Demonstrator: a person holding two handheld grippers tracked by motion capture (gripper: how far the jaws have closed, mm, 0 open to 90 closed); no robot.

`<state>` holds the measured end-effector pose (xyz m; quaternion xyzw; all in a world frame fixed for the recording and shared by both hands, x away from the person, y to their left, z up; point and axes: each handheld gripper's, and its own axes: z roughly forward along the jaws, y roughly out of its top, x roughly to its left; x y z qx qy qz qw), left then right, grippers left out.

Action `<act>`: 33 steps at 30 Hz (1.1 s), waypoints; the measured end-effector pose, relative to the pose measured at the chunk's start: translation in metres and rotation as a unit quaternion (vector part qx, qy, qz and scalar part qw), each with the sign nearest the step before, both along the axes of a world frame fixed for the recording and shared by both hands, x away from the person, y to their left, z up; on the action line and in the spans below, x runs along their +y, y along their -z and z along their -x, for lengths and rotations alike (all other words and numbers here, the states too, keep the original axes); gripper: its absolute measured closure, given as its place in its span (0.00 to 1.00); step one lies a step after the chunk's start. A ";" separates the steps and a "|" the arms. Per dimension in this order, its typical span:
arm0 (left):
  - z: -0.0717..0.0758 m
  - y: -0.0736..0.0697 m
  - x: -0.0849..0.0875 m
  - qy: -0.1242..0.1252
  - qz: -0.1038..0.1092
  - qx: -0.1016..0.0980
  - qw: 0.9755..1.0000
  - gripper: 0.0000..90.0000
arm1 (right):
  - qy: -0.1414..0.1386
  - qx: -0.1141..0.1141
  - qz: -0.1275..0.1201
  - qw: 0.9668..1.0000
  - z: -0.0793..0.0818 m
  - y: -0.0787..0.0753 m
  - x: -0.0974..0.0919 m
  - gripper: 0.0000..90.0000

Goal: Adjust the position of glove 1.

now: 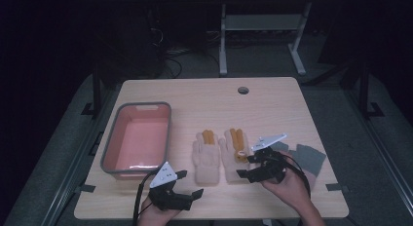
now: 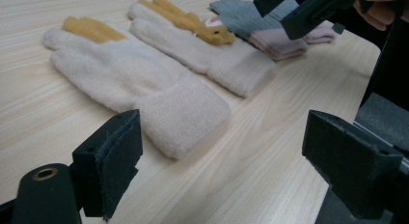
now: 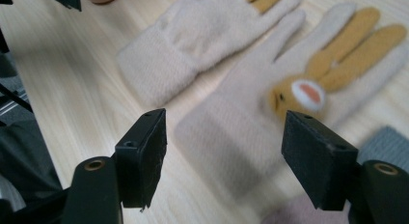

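from the high view i see the whole wooden table (image 1: 272,104) at once: a pink tub with a grey rim (image 1: 117,138) on the left, two cream gloves side by side in the middle, and grey socks (image 1: 308,158) lying flat beyond my right hand. the left glove (image 1: 206,158) lies well clear of the tub; the right glove (image 1: 234,150) is just beside it, their edges close or touching — i cannot tell which from up here.

my left gripper (image 1: 187,184) hangs near the table's front edge, short of the left glove's cuff, jaws wide apart. my right gripper (image 1: 249,165) sits over the right glove's cuff, also spread, nothing between the pads.

the left gripper view gives what the high view blurs: the gloves are a thick, nubbly fleece with a folded, ribbed-looking cuff (image 2: 185,113), mustard-yellow fingers, and the socks (image 2: 255,21) show a grey knit body with a pale pink band. it also catches the right gripper at the top corner.

the right gripper view adds the detail on the right glove (image 3: 251,108) — a mustard rabbit face with a white and pink patch, the two yellow fingers serving as ears. the left glove (image 3: 193,40) lies plain beside it. the jaw pads look matte, black and blocky.
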<state>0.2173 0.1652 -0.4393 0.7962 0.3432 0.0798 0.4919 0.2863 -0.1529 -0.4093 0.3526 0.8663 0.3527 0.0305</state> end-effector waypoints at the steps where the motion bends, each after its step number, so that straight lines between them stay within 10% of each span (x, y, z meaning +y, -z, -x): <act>1: 0.000 0.000 0.000 0.000 0.000 0.000 1.000 0.16 | 0.000 0.000 0.000 1.000 0.000 0.000 0.000 0.36; 19: 0.002 -0.002 -0.001 0.006 -0.001 -0.008 1.000 0.16 | 0.000 0.009 0.052 0.999 -0.042 -0.013 0.016 0.38; 33: 0.003 -0.002 -0.002 0.007 0.002 -0.007 1.000 0.16 | 0.010 0.031 0.099 0.995 -0.065 0.006 0.021 0.42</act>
